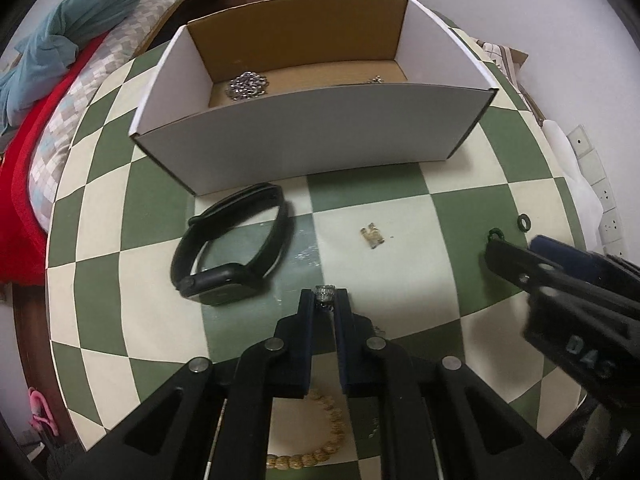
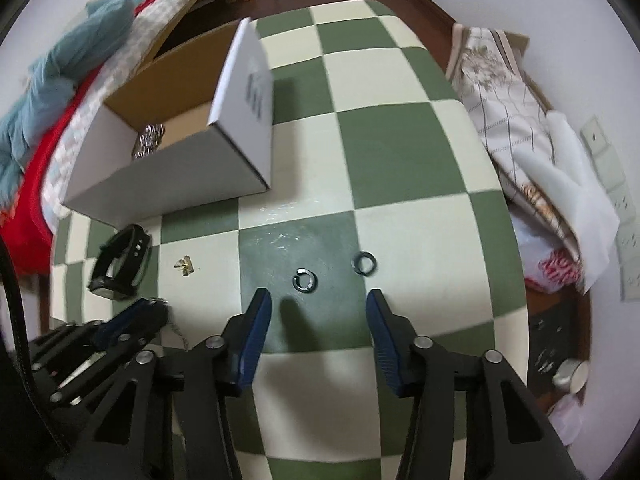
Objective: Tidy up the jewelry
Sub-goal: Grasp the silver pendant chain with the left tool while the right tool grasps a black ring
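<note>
My left gripper (image 1: 324,300) is shut on a small silver ring (image 1: 324,295), held just above the table in front of the white cardboard box (image 1: 304,136). A silver chain (image 1: 247,85) lies inside the box. A black smartwatch (image 1: 232,244) and a small gold earring (image 1: 372,236) lie on the table between the gripper and the box. A gold bead bracelet (image 1: 320,436) lies under the gripper. My right gripper (image 2: 319,304) is open and empty, just short of two dark green rings (image 2: 305,280) (image 2: 365,263).
The round table has a green and cream checked cloth (image 2: 384,152). A bed with red and blue bedding (image 1: 60,60) stands at the left. Folded cloths (image 2: 520,120) lie at the table's right edge by the wall.
</note>
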